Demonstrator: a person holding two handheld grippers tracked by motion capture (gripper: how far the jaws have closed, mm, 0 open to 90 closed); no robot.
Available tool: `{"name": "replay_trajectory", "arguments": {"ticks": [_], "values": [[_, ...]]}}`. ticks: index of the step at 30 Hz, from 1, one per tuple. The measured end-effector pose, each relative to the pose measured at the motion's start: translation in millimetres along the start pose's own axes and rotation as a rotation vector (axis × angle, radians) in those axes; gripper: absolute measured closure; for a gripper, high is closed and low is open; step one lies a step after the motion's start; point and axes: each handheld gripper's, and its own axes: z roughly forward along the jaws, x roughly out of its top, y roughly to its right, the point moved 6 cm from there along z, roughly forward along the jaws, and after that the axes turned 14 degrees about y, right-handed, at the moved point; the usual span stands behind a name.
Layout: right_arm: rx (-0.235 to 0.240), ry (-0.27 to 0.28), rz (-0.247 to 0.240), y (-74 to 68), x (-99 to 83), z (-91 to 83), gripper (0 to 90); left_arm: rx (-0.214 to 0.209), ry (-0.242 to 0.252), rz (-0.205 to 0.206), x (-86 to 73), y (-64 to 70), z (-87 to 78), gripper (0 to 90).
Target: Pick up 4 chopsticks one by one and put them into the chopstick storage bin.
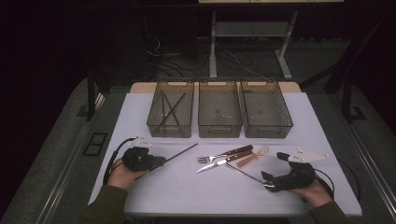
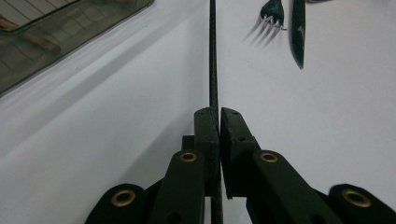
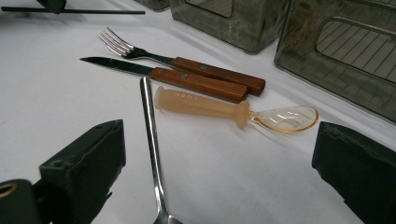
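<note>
My left gripper is at the table's left, shut on one end of a thin black chopstick that points right and away; in the left gripper view the jaws pinch the stick. My right gripper is at the front right, open. Its jaws stand wide on either side of a slim metal utensil handle lying flat on the table, without touching it. Just beyond lie a wooden-handled fork, a wooden-handled knife and an amber plastic spoon.
Three smoky plastic bins stand in a row at the back of the white table: the left bin holds dark chopsticks, while the middle bin and the right bin look bare. The floor drops off past the table edges.
</note>
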Motion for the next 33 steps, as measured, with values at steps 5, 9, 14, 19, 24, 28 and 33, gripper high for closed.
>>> {"name": "replay_trajectory", "arguments": {"ticks": [5,9,14,19,24,28,33], "values": [[0.000,0.001,-0.001,0.0,0.1,-0.1,3.0,0.006,0.013,0.003,5.4,3.4,-3.3,85.7],[-0.002,0.001,0.002,-0.1,0.2,0.0,3.0,0.001,0.025,0.004,9.8,5.7,-6.2,85.7],[-0.001,0.003,0.002,0.0,0.3,-0.1,3.0,0.010,0.042,-0.003,14.2,6.5,-8.9,85.7],[0.001,0.002,-0.002,-0.3,0.3,0.3,3.0,0.013,0.051,0.008,18.8,6.2,-11.1,85.7],[0.001,0.002,0.000,-0.2,0.3,0.6,3.0,0.015,0.058,0.004,24.2,5.3,-12.7,85.7],[0.001,0.004,0.001,-0.7,0.4,0.8,3.0,0.014,0.071,0.006,32.1,3.9,-14.6,85.7],[0.001,-0.001,0.003,-0.4,-0.4,1.7,3.0,0.021,0.088,0.007,41.7,1.6,-16.4,85.7]]}}
